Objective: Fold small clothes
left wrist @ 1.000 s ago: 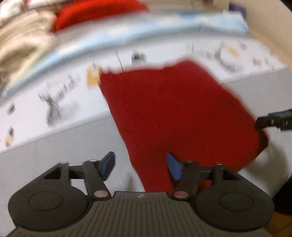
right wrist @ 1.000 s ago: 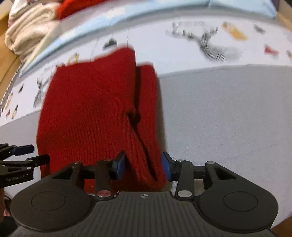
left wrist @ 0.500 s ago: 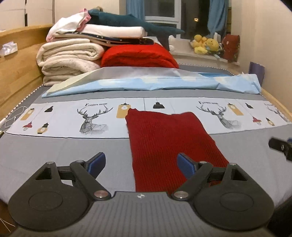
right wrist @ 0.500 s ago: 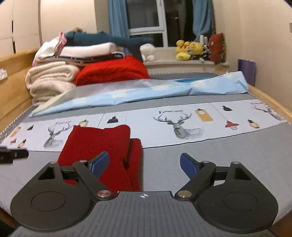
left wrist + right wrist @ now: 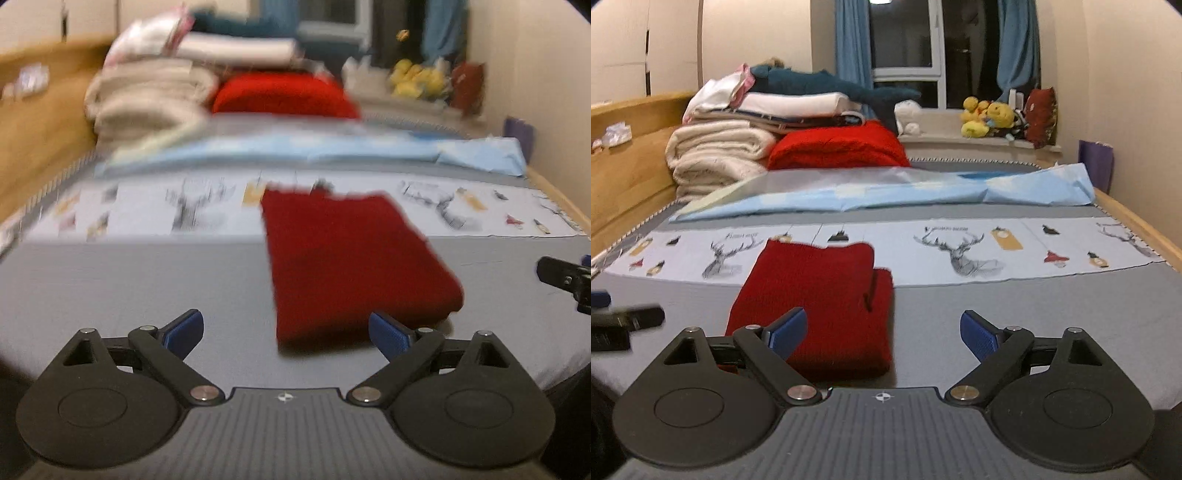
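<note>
On the bed (image 5: 997,314), we judge the red knit (image 5: 820,295) soft, light; grip its near corners. Both tongs (image 5: 286,330) (image 5: 882,332) gape wide, empty.

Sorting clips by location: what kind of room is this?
Likely a bedroom: the folded red knit lies on a bed with a wooden frame, stacked blankets at its head, plush toys on the windowsill.

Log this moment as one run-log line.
red knit garment: folded, on bed | left gripper: open, empty | right gripper: open, empty
</note>
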{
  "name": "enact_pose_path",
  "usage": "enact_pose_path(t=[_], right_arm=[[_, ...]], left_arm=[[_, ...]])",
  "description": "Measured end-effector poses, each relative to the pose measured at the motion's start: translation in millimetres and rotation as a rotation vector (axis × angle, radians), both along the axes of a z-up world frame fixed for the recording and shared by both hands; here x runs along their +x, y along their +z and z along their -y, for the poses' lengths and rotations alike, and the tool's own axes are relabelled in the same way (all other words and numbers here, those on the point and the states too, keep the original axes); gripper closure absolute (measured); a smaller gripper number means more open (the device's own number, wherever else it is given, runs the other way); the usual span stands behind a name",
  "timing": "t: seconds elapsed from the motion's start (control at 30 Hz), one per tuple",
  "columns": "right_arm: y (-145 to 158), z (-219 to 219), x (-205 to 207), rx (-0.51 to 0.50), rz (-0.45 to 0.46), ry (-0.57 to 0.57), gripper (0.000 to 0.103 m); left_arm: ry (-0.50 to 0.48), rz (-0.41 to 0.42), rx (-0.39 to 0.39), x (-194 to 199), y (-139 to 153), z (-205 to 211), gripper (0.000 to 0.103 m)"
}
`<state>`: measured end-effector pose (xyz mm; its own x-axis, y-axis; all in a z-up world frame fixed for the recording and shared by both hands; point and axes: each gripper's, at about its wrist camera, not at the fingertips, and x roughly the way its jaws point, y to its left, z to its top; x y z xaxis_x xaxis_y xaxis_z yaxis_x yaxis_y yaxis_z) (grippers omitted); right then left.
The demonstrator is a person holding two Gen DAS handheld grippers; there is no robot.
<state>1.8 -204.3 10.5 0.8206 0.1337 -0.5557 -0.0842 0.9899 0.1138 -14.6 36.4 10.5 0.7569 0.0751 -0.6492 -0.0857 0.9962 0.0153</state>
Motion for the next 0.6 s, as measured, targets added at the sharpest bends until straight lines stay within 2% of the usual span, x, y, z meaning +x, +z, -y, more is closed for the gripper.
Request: enact_pose_path(t=[0.03,0.13,0.27,0.6], right_arm=[[-1,-2,2,-0.007,-0.006,-0.001,0.013],[-7,-8,11,0.008,-0.04,-0.008,0.013],[-15,-19,20,0.013,-0.073,-0.019,0.012],[-21,-43,26,0.007,-0.115,0.043,0.012]], left_arm=[[-0.005,0.011,-0.014,1,0,-1,0.005],[-0.031,0.006,0.01,5,-5,0,0.005],[-0.017,-0.035,-0.048,13,-12,-4,0.005],[-0.011,-0.02,-0.027,16,-14,10,0.005]])
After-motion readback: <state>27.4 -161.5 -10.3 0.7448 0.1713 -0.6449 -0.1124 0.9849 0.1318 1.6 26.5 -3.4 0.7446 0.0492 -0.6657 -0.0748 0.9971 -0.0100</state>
